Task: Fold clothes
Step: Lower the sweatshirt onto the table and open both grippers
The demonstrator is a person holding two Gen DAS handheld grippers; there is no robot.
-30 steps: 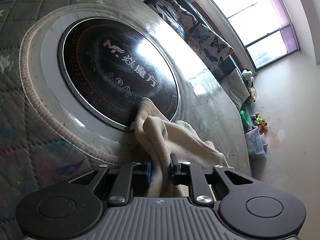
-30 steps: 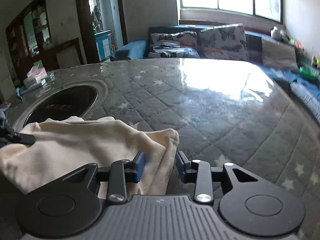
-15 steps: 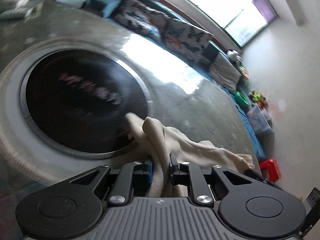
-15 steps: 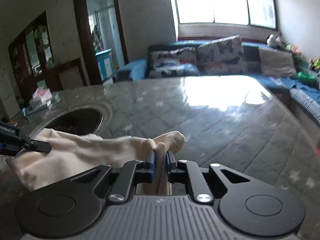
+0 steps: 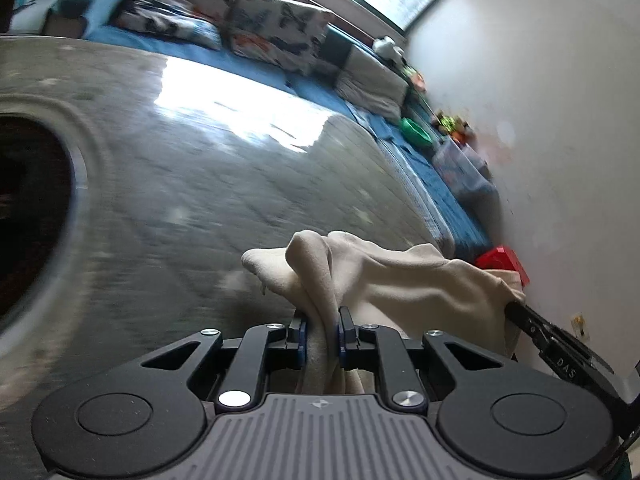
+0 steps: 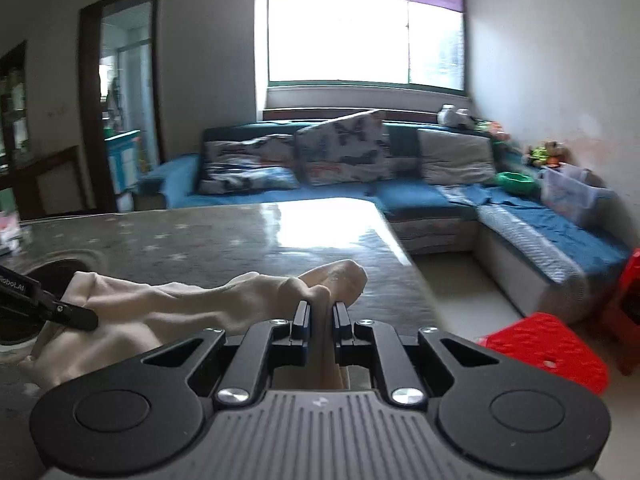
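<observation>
Cream garment held stretched between both grippers

Left gripper (image 5: pixel 322 334) and right gripper (image 6: pixel 320 326) each clamp the cream garment (image 5: pixel 404 280) above the grey quilted table (image 6: pixel 224 240); the right's jaws have just closed on it.

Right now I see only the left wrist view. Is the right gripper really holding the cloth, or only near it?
Observer: Holding. The right gripper has just been closing its jaws, and the cream cloth is pinched between the pads.
Operator: How does my left gripper look from there?
Observer: The left gripper clamps the cloth's other end, in front of the dark round hob.
Operator: What is beyond the table on that side?
Observer: A dark doorway.
</observation>
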